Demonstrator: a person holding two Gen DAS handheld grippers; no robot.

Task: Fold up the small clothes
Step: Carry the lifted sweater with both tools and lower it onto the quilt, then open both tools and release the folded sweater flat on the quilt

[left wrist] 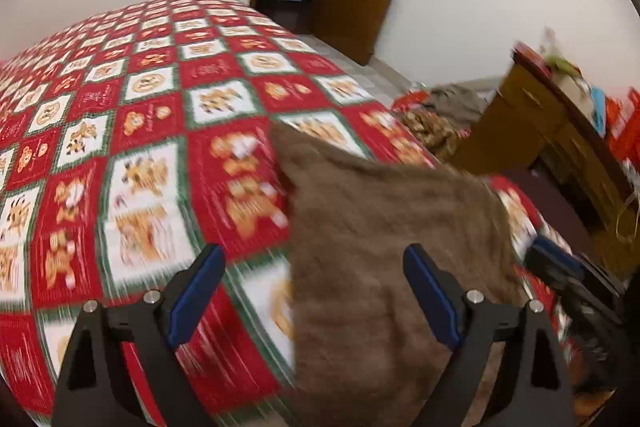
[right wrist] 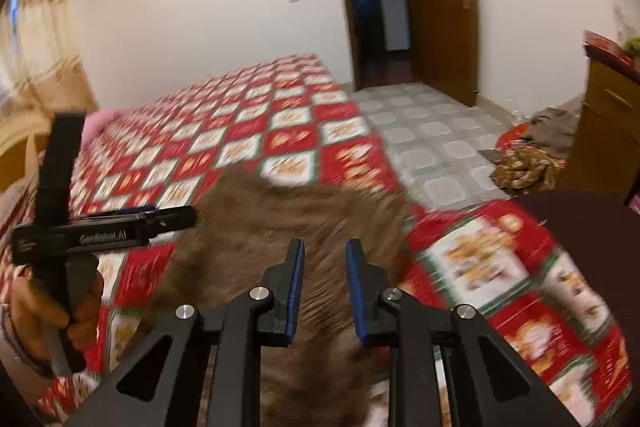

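A brown fuzzy garment [left wrist: 392,227] lies on a bed with a red, white and green patchwork cover [left wrist: 132,131]. My left gripper [left wrist: 314,255] is open wide above the garment's left edge, nothing between its fingers. In the right wrist view the garment [right wrist: 256,227] lies under my right gripper [right wrist: 322,247], whose blue-padded fingers stand a narrow gap apart with nothing held. The left gripper [right wrist: 176,217] shows side-on at the left of that view, held in a hand. The right gripper's blue tip [left wrist: 556,259] shows at the right in the left wrist view. Both views are motion-blurred.
A tiled floor [right wrist: 432,131] lies right of the bed. A heap of clothes [right wrist: 524,163] lies on it beside a wooden cabinet [right wrist: 608,123]. A wooden door [right wrist: 440,3] stands open at the back. A dark round object [right wrist: 592,227] sits at the bed's right edge.
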